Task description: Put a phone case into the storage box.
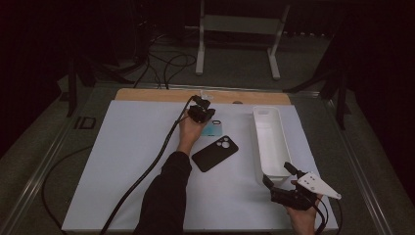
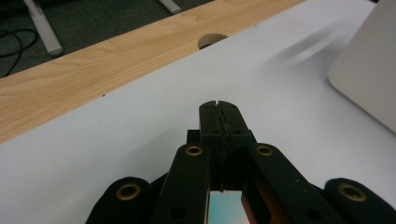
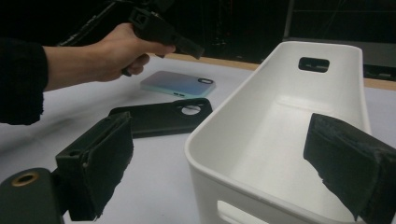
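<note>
Left gripper view: jaws together, empty.

Two phone cases sit mid-table: pale case (image 1: 213, 129) behind, dark case (image 1: 215, 153) just in front; the bin (image 1: 272, 147) lies to their right.

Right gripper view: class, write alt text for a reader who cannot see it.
The right gripper, open, faces a white bin. Beyond it a black phone case and a light blue phone case lie on white paper, with the left gripper above them.
</note>
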Action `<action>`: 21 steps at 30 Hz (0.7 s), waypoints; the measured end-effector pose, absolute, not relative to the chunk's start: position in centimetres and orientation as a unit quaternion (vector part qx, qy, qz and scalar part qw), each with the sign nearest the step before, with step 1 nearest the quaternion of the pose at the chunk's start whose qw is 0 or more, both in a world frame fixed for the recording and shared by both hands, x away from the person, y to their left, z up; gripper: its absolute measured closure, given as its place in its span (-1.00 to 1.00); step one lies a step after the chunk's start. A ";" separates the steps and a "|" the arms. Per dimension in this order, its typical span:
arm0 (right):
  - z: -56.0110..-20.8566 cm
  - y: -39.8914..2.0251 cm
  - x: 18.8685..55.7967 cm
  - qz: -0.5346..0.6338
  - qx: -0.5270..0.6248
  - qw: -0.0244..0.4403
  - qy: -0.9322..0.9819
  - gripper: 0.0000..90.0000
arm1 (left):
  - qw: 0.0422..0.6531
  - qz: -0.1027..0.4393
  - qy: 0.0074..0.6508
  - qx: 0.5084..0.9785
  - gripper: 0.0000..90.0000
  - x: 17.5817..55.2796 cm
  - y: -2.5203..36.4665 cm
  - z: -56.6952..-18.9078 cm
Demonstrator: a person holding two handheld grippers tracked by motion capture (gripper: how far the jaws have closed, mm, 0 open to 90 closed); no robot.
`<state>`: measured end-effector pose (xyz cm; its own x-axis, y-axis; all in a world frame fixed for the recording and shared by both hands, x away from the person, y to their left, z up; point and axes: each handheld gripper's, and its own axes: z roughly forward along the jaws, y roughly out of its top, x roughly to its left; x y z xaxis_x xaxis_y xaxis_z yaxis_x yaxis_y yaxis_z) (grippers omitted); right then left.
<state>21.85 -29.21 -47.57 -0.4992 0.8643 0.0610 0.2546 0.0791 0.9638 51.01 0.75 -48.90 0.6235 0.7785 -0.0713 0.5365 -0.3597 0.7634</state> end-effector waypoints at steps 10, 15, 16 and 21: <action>-47.6 -29.6 21.6 0.538 0.419 0.286 0.673 -0.82 | 0.368 0.133 0.440 0.808 1.00 52.2 0.9 -51.0; -47.6 -29.6 21.5 0.538 0.418 0.285 0.674 -0.82 | 0.357 0.125 0.458 0.805 1.00 52.3 1.1 -51.9; -47.6 -29.5 21.5 0.537 0.418 0.285 0.675 -0.82 | 0.356 0.124 0.460 0.804 1.00 52.3 1.1 -51.9; -47.6 -29.5 21.5 0.538 0.418 0.284 0.674 -0.82 | 0.342 0.130 0.465 0.806 1.00 52.5 1.2 -51.9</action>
